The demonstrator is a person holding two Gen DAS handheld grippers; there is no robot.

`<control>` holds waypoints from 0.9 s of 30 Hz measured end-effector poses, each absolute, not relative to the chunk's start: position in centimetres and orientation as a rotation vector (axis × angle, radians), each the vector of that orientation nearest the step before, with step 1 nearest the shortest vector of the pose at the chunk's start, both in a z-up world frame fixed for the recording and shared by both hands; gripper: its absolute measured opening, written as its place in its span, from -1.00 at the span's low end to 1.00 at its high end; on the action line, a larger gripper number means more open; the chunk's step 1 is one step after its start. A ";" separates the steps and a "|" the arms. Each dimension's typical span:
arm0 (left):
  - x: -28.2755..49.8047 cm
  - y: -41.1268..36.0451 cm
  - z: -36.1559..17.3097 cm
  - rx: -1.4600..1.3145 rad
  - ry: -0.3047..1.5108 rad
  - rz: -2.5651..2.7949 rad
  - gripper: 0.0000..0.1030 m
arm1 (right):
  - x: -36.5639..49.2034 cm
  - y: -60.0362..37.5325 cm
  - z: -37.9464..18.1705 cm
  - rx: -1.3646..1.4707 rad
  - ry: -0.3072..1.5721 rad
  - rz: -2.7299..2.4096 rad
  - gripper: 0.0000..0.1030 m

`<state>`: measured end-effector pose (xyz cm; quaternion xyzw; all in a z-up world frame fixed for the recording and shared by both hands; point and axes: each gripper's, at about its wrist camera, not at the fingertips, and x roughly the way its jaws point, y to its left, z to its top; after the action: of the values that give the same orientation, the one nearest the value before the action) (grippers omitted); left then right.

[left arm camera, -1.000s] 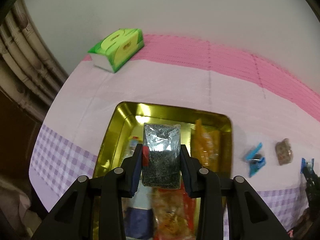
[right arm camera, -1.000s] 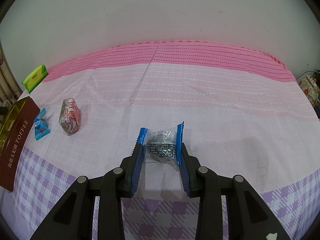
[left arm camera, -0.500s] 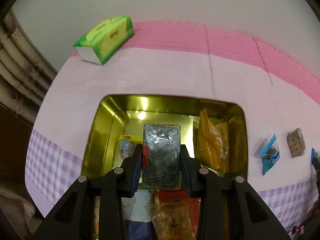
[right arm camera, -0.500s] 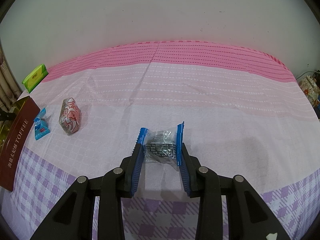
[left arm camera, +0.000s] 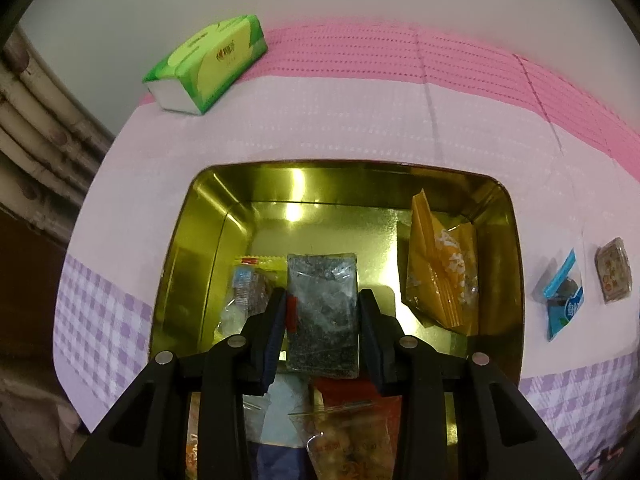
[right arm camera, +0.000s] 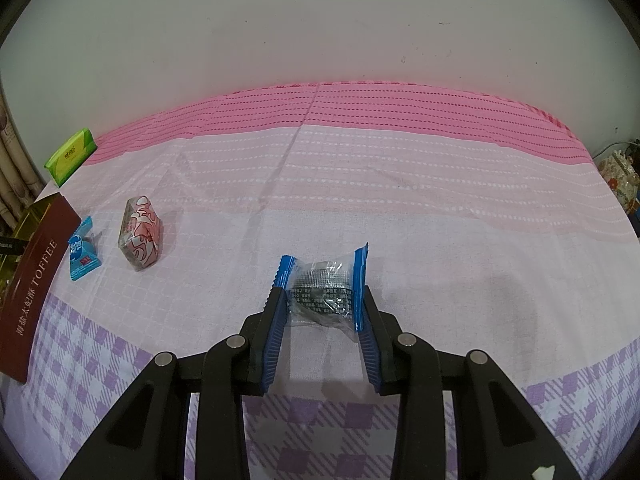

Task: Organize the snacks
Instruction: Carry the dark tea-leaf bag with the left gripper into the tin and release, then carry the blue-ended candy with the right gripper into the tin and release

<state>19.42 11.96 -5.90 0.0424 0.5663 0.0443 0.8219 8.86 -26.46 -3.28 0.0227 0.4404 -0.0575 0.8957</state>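
Note:
My left gripper (left arm camera: 323, 300) is shut on a dark clear-wrapped snack packet (left arm camera: 322, 312) and holds it over the open gold tin (left arm camera: 516, 264). The tin holds an orange packet (left arm camera: 440, 272), a clear packet with a blue label (left arm camera: 242, 292) and several more snacks under my fingers. My right gripper (right arm camera: 321, 292) is shut on a blue-edged clear snack packet (right arm camera: 322, 286), low over the tablecloth. A pink-and-white wrapped snack (right arm camera: 141, 235) and a small blue packet (right arm camera: 82, 252) lie on the cloth at the left; both also show in the left wrist view (left arm camera: 613, 270) (left arm camera: 562, 300).
A green tissue pack (left arm camera: 208, 62) lies at the table's back left corner, also in the right wrist view (right arm camera: 70, 158). The tin's maroon TOFFEE side (right arm camera: 34, 288) stands at the left edge. A patterned object (right arm camera: 620, 178) sits beyond the table's right end. The wall is behind.
My left gripper has moved forward and lower over the tin with the dark packet still held. The right gripper and its packet have not moved.

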 end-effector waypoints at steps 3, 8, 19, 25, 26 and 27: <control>19.3 11.8 -5.5 0.103 1.198 0.093 -0.27 | 8.9 -26.5 -3.3 0.048 0.913 -0.119 -0.34; 18.5 11.6 -4.2 0.126 1.157 0.086 -0.02 | 8.8 -26.5 -3.3 0.048 0.913 -0.119 -0.34; 15.0 12.4 0.1 0.092 1.029 0.108 0.14 | 8.8 -26.6 -3.3 0.051 0.912 -0.117 -0.34; 11.8 14.3 1.0 0.073 0.983 0.157 0.17 | 8.8 -26.6 -3.2 0.061 0.908 -0.112 -0.36; 11.3 14.5 1.1 0.077 0.979 0.168 0.19 | 8.8 -26.6 -3.2 0.066 0.907 -0.110 -0.37; 10.9 14.8 1.0 0.079 0.979 0.177 0.21 | 8.8 -26.6 -3.2 0.069 0.906 -0.110 -0.38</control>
<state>10.87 14.79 0.99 0.0380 0.4694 0.0851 0.8781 8.78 -26.65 -3.22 0.0335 0.4372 -0.0532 0.8971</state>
